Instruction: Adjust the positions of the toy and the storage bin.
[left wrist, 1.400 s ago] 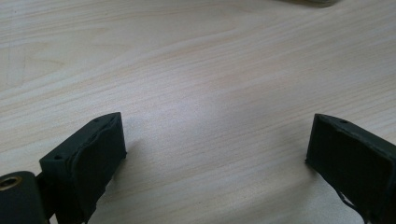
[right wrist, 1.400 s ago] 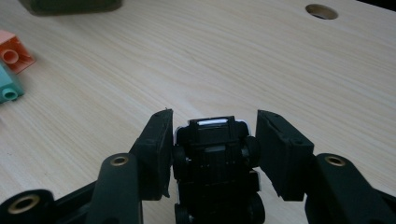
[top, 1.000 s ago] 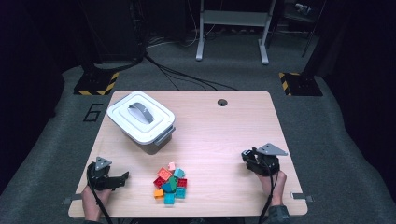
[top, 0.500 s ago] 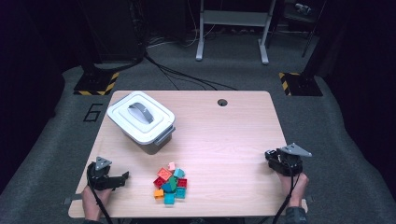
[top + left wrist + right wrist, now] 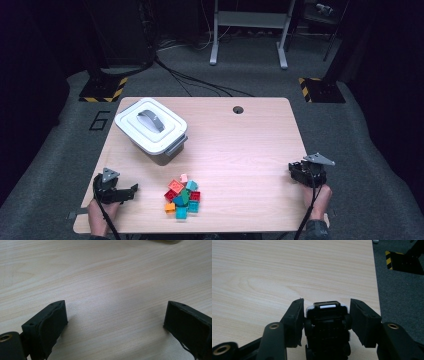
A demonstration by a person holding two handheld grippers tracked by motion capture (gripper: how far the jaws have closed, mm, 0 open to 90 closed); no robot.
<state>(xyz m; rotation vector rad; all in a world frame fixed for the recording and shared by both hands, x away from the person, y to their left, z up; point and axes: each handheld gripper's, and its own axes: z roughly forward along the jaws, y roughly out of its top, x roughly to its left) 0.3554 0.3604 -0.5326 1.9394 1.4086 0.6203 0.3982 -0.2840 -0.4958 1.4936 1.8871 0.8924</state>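
In the right gripper view a small black toy car (image 5: 325, 323) with a white end lies between the jaws of my right gripper (image 5: 325, 302), close to the table's right edge. The jaws have just been opening: the left pad (image 5: 295, 315) is right beside the car, and the right pad (image 5: 362, 320) stands a little off it. In the high view that gripper (image 5: 300, 172) is at the right edge of the table. My left gripper (image 5: 131, 191) rests at the front left, wide open over bare wood (image 5: 115, 315).
A white lidded box (image 5: 150, 127) with a grey handle stands at the back left. Near the front middle lies a pile of coloured bricks (image 5: 182, 196). A cable hole (image 5: 238, 109) sits at the table's far edge. Dark floor (image 5: 402, 290) begins just right of the right gripper.
My right gripper moved to the right, out to the table's right edge, and then stopped there. The left gripper has stayed put.
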